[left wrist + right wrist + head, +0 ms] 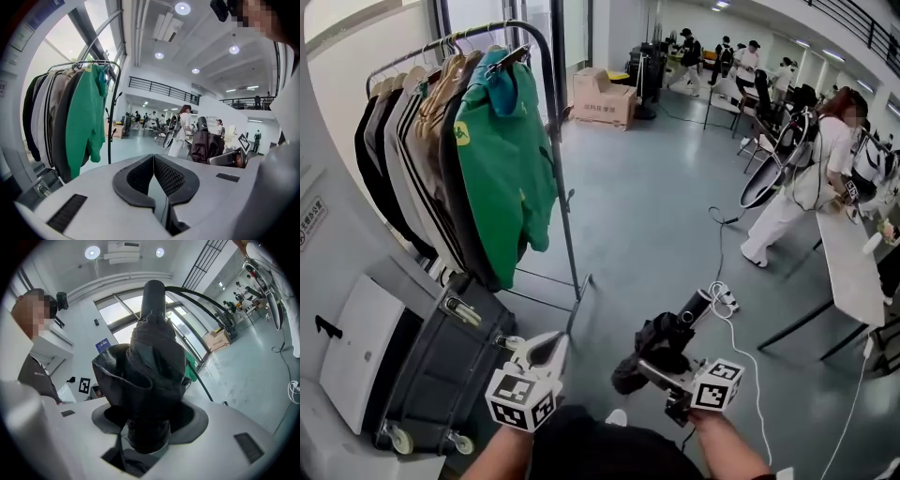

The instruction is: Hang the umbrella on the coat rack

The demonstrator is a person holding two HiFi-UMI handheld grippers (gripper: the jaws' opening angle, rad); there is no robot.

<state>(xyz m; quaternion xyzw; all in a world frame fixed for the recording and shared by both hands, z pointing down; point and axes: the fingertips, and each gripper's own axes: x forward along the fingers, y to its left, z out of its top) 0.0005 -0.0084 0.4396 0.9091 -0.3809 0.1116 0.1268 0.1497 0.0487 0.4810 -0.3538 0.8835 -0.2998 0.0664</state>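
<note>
A black folded umbrella (661, 342) (152, 366) points up and away, and my right gripper (659, 368) (150, 419) is shut on its lower part, low in the head view. In the left gripper view the umbrella (204, 143) shows at the right. At the upper left stands the coat rack (553, 122) (112, 93), a black frame with several garments on it, a green jacket (502, 159) (84, 122) outermost. My left gripper (555, 341) (153, 159) is shut with nothing in it, left of the umbrella and below the rack's near end.
A dark suitcase (441, 375) lies at the rack's foot beside a white panel (356, 347). A cable with a power strip (724, 298) runs over the floor. A person in white (797, 187) stands at a long table (844, 262). A cardboard box (602, 97) sits far back.
</note>
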